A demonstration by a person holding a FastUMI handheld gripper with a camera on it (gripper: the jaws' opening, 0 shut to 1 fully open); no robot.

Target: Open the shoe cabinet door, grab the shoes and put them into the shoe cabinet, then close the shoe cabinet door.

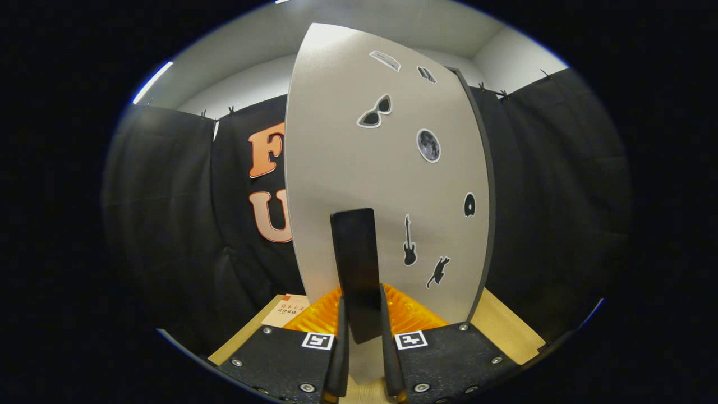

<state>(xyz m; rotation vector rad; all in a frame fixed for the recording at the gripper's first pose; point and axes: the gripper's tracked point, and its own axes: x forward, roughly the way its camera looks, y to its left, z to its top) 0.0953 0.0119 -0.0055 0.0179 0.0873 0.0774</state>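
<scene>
The door [387, 185] of the shoe cabinet rises straight ahead of the gripper [362, 331], a pale grey panel with a dark edge down its right side; a black upright handle [357, 269] stands out from its lower middle, and that handle sits between the two fingers [339, 353], which close in on it from either side, so the gripper is clenched on the handle; the lower end of the handle reaches down past the fingertips. Small black stickers dot the panel: sunglasses [374, 112] and a moon [428, 145] above the handle, a guitar [409, 241] and a cat [438, 272] just to its right, a small disc [469, 205] nearer the dark edge, two more near the top too small to tell. Behind the fingers and at the foot of the door lies something ribbed and orange [412, 314]; what it is I cannot tell. All of this stands on a light wooden table [505, 325]; a booklet [289, 311] lies on the table left of the orange thing. Black cloth [168, 224] hangs behind on both sides.
</scene>
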